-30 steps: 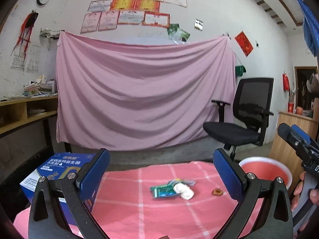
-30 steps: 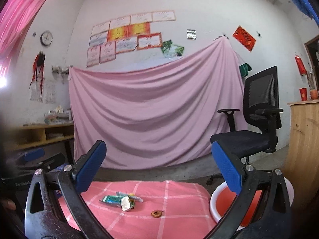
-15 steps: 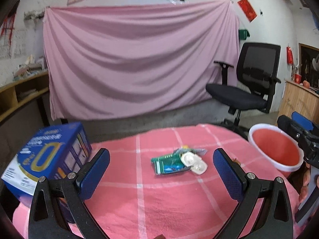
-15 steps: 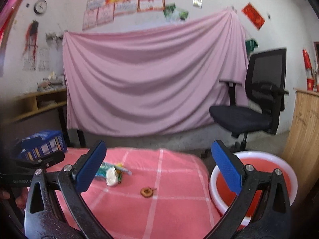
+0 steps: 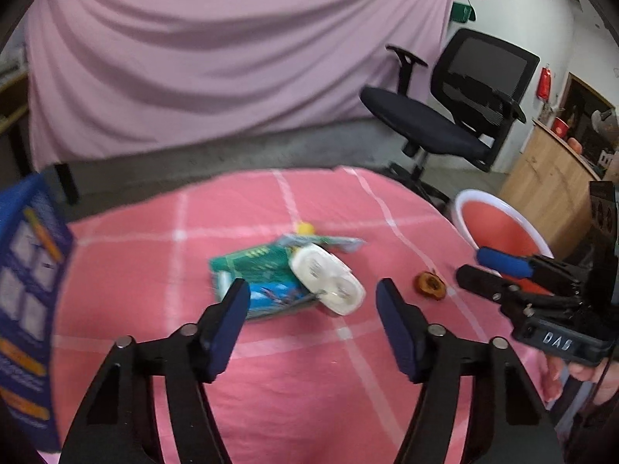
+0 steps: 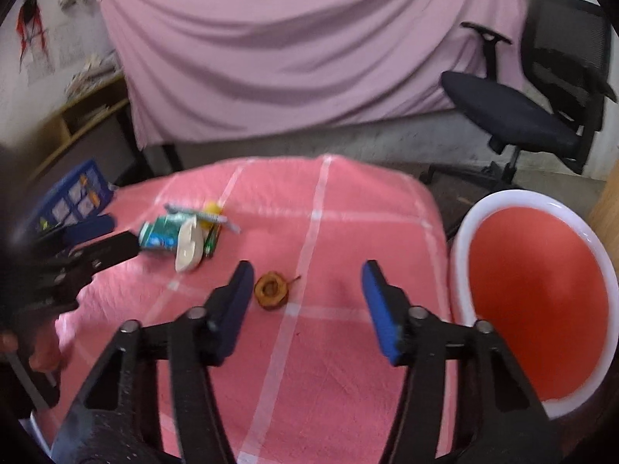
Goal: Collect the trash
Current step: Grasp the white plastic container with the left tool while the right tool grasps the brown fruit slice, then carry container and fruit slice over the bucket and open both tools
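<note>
Change since a second ago: both grippers have tipped down toward the table, so the wall papers and clock have left view and the trash looks closer.
Left gripper (image 5: 311, 303): hovers over the pink checked cloth (image 5: 294, 382) with its blue fingers (image 5: 228, 326) spread wide and nothing between them; their tips frame the near edge of the trash pile.
Right gripper (image 6: 307, 290): also wide open and empty, fingers (image 6: 381, 311) above the cloth, the left one just beside the brown scrap.
Trash pile: a green and blue wrapper (image 5: 257, 280) lies flat near the middle of the table, with a white plastic piece (image 5: 329, 278) resting on its right end.
Behind the pile: a silvery wrapper (image 5: 336, 241) and something small and yellow (image 5: 305, 228), possibly a cap; blur makes it hard to tell.
Brown scrap (image 6: 271, 290): a small round piece lying alone on the cloth, apart from the pile, toward the bucket side.
Bucket (image 6: 462, 259): red inside with a white rim, standing off the table's right edge, below the level of the cloth.
Blue box (image 5: 27, 301): upright at the table's left edge.
Background: a pink sheet (image 6: 294, 46) hangs on the wall, a black office chair (image 5: 460, 116) stands to its right.
</note>
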`<state>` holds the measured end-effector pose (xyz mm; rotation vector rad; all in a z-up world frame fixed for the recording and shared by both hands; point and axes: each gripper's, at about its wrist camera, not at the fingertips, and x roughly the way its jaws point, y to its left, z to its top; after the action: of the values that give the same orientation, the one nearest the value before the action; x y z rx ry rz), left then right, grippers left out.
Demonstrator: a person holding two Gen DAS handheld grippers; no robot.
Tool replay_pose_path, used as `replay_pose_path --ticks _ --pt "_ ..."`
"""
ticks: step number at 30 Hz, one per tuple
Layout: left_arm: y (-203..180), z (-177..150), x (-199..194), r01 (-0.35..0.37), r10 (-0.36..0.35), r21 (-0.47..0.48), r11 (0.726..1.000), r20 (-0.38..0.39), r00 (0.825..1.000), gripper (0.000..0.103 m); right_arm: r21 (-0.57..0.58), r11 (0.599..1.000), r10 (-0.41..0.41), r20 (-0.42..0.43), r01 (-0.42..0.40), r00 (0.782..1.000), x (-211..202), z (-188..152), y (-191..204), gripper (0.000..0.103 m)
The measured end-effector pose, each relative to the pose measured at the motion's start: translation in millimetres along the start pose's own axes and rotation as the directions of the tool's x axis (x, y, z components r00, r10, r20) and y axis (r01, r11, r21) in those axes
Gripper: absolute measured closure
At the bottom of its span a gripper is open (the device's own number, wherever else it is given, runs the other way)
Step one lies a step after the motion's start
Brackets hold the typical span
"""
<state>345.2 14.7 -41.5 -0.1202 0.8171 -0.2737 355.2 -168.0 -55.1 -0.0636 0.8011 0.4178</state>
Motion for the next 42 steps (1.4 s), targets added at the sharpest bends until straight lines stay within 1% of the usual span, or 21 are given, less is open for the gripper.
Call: replay_pose_path --ticks 1,6,10,11,12,13,14,17,19,22,24,28,34,37,39,41,42 --pt "1.2 1.6 3.8 0.011 -0.011 -0.010 1.000 -0.017 1.000 0.046 -0.012 1.000 0.016 -0.022 -0.016 1.000 4.2 -0.4 1.5 0.035" --pt "10.9 11.9 11.9 0.068 -0.074 -0.078 0.995 -0.083 0.994 0.046 -0.060 0.997 0.043 -0.112 -0.050 0.993 24.7 0.8 10.6 0.041" --pt "18.3 18.4 13.5 0.098 -0.113 -0.137 0.986 -0.106 0.988 0.046 -0.103 0.994 0.030 -0.141 -0.045 0.990 36.3 4.0 16.4 0.043" --pt "17.8 19.4 14.2 0.103 -0.120 -0.149 0.984 -0.108 0.987 0.046 -0.111 0.993 0.024 -0.145 -0.041 0.989 36.8 4.6 17.4 0.045" --pt "18.4 21.5 15.7 0.103 -0.123 -0.165 0.981 -0.117 0.985 0.046 -0.119 0.992 0.015 -0.152 -0.033 0.988 38.9 5.0 17.8 0.051" --pt "18.3 23.6 17.0 0.094 -0.117 -0.174 0.980 -0.127 0.985 0.050 -0.121 0.992 0.008 -0.155 -0.027 0.988 39.4 5.4 17.6 0.056" --pt "17.4 25.7 18.3 0.090 -0.115 -0.178 0.980 -0.134 0.984 0.052 -0.121 0.992 0.002 -0.154 -0.021 0.988 39.3 5.7 16.9 0.057" --pt "13.2 29.1 23.1 0.068 -0.098 -0.179 0.981 -0.161 0.982 0.060 -0.095 0.995 -0.007 -0.137 -0.006 0.991 34.6 5.7 10.2 0.057" --pt "8.6 30.3 26.8 0.029 -0.059 -0.163 0.986 -0.183 0.981 0.069 -0.055 0.998 -0.010 -0.113 0.004 0.994 28.5 6.0 2.0 0.058" --pt "6.1 28.2 28.7 -0.007 -0.021 -0.148 0.989 -0.192 0.981 0.075 0.020 1.000 0.004 -0.091 -0.002 0.996 22.2 5.0 -13.2 0.058" --pt "6.1 26.2 27.5 -0.022 -0.004 -0.138 0.990 -0.186 0.983 0.077 0.061 0.998 0.016 -0.078 -0.012 0.997 19.2 4.6 -20.9 0.058" --pt "7.7 17.4 22.8 -0.013 -0.012 -0.153 0.988 -0.161 0.987 0.078 0.092 0.996 0.012 -0.062 -0.006 0.998 15.2 4.5 -24.8 0.058" --pt "-4.8 4.8 6.3 -0.011 -0.005 -0.147 0.989 -0.106 0.994 0.078 0.068 0.998 0.002 0.002 -0.002 1.000 -0.3 1.8 -17.1 0.058" --pt "-10.1 -3.5 -10.8 0.000 -0.005 -0.136 0.991 -0.042 0.999 0.078 0.048 0.999 -0.001 0.061 -0.002 0.998 -13.5 0.5 -11.9 0.058" --pt "-12.6 -8.3 -22.9 0.003 -0.003 -0.129 0.992 0.005 1.000 0.078 0.041 0.999 -0.006 0.115 0.001 0.993 -24.1 -0.9 -10.9 0.058" --pt "-18.1 -11.6 -36.1 0.008 0.001 -0.120 0.993 0.070 0.998 0.078 0.036 0.999 -0.003 0.167 -0.003 0.986 -33.8 -2.4 -10.6 0.058" --pt "-20.8 -13.7 -44.1 0.002 0.010 -0.112 0.994 0.111 0.994 0.078 0.031 0.999 0.001 0.205 -0.007 0.979 -41.3 -3.9 -9.8 0.058"
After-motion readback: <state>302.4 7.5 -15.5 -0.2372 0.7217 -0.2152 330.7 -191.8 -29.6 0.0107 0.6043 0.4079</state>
